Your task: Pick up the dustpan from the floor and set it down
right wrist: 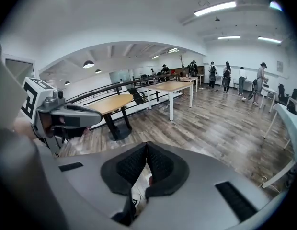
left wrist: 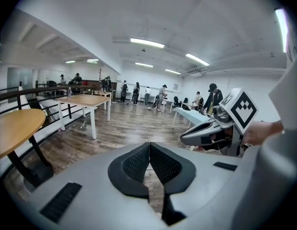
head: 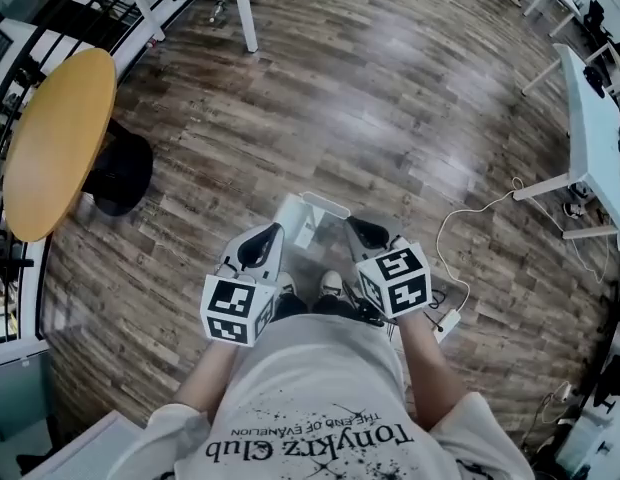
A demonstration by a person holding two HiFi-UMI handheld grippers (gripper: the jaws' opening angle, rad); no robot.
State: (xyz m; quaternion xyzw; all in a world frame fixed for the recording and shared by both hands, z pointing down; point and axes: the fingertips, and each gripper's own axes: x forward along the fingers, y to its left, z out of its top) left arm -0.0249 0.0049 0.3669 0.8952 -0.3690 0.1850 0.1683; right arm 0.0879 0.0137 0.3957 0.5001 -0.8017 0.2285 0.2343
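White dustpan (head: 302,216), heading unclear

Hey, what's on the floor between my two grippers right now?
In the head view, the white dustpan sits on the wood floor between the left gripper and right gripper, just ahead of the person's shoes.

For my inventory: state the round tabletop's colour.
Yellowish tan round tabletop; clearest in the head view.
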